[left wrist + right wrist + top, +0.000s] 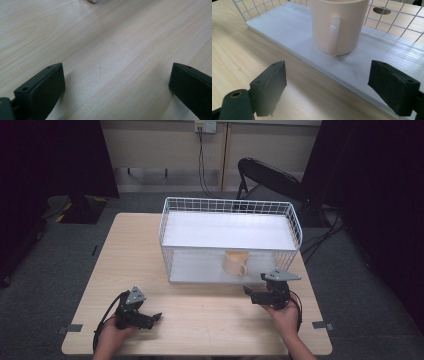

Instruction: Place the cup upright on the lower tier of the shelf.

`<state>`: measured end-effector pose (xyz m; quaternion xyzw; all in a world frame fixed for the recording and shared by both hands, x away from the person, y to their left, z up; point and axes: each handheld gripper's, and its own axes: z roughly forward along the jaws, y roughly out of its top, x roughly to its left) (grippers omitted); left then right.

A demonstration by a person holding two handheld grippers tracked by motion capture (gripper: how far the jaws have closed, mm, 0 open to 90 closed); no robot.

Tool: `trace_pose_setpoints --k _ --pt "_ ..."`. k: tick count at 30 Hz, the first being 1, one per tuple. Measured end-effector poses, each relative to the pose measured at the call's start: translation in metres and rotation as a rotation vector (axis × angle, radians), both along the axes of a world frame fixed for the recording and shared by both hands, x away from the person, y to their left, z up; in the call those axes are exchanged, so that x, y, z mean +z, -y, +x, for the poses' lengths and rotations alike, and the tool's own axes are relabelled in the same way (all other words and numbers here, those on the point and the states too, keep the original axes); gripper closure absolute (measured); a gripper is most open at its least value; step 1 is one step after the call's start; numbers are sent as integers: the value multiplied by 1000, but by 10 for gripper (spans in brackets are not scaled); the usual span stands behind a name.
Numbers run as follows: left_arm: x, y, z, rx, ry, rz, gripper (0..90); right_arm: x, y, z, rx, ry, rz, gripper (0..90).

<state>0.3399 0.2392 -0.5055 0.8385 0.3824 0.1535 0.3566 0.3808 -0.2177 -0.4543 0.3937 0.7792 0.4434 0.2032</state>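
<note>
A cream mug [236, 263] stands upright on the lower white shelf [200, 267] of a white wire rack [230, 207], toward the right of that shelf and close to its front edge. In the right gripper view the mug [339, 25] has its handle turned toward the camera and sits on the shelf board [294, 30] just beyond the jaws.

The right gripper [248, 291], held in the person's right hand [285, 312], sits on or just over the table [200, 320], right in front of the rack and near the mug; its jaws stand wide apart with nothing between them [327, 82].

The left gripper [156, 317], in the left hand [112, 332], lies low at the near left of the table, well apart from the rack. Its jaws are also spread, gripping nothing, over bare wood [117, 80]. A small pale object at the top edge of that view is too cropped to identify.

A black folding chair [267, 175] stands behind the table.
</note>
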Motion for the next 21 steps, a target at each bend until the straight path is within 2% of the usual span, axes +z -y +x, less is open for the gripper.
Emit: trace_pose_setpoints --k 10,21 --pt "0 0 0 0 0 0 0 -2 8 -9 33 -5 -15 143" --pt "0 0 0 0 0 0 0 -4 20 -16 51 -14 -6 145"
